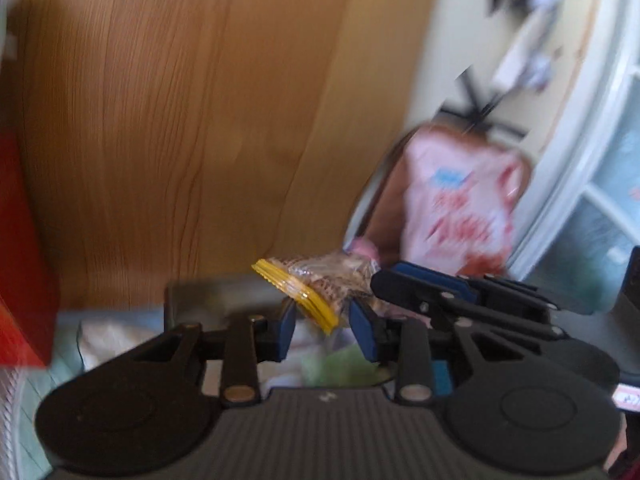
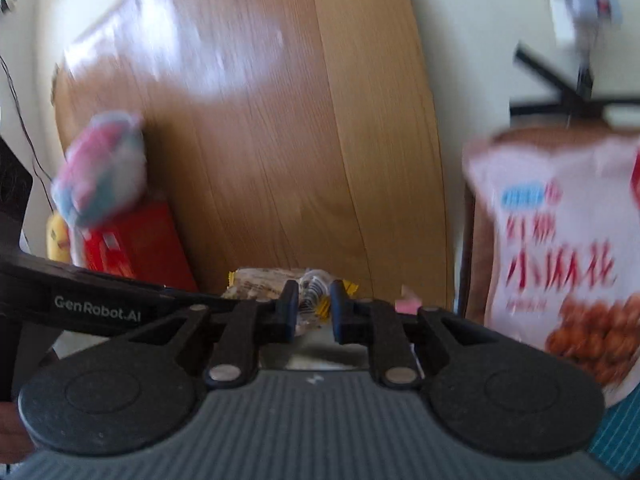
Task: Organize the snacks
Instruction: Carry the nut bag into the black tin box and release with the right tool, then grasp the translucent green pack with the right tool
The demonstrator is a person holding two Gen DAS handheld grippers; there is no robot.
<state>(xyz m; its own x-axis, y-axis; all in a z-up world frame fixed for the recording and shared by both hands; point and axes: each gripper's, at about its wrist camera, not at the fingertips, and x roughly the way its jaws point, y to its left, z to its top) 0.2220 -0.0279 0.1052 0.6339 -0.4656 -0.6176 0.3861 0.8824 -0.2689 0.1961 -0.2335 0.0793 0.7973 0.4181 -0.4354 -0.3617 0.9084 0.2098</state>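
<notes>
A small clear snack packet point(image 1: 320, 276) with yellow crimped ends and brown contents hangs between both grippers. My left gripper point(image 1: 324, 320) is shut on its near yellow end, the blue pads point(image 1: 286, 328) pressing either side. My right gripper point(image 1: 394, 278) comes in from the right and holds the packet's other end. In the right wrist view, the right gripper point(image 2: 316, 304) is shut on the packet point(image 2: 260, 280) at a yellow crimp. The left gripper point(image 2: 228, 300) reaches in from the left. Both views are blurred.
A large white and pink snack bag point(image 2: 560, 240) stands at the right, also in the left wrist view point(image 1: 460, 208). A red box point(image 2: 136, 240), a yellow packet point(image 2: 56, 240) and a pink-blue bag point(image 2: 100, 172) sit at the left. A wooden surface point(image 1: 180, 120) lies behind.
</notes>
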